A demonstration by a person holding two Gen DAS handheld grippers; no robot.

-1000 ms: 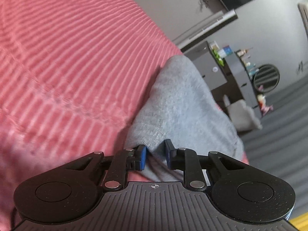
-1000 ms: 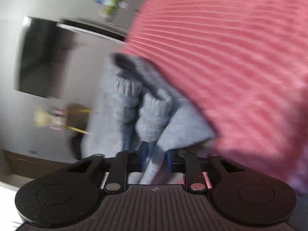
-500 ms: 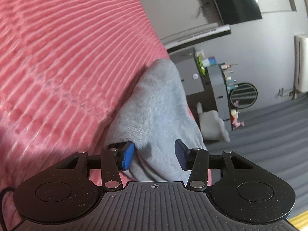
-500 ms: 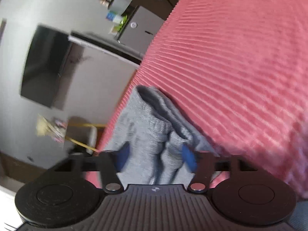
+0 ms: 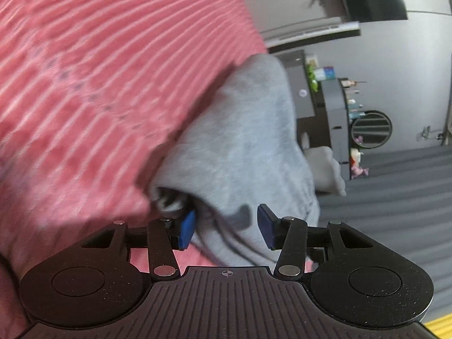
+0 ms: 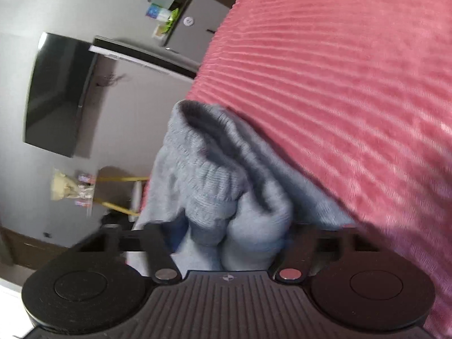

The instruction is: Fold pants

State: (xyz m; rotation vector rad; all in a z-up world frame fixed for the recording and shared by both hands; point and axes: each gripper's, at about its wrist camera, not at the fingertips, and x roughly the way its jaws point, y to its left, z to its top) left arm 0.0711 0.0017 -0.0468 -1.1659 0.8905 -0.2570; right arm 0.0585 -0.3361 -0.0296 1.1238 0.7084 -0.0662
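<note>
Pants (image 5: 243, 141) now between parted jaws

Grey pants (image 6: 214, 180) lay bunched at the near edge of a bed covered in a ribbed pink blanket (image 6: 339, 84), their ribbed waistband gaping open toward the camera. The right gripper (image 6: 231, 240) was closing, folds of the grey fabric sitting between its blurred fingers (image 6: 293, 243); whether the pads pressed the cloth could not be made out. Beyond the bed's edge, a dark television (image 6: 59, 96) hung on a grey wall, above a grey cabinet (image 6: 195, 28) holding small items.
</note>
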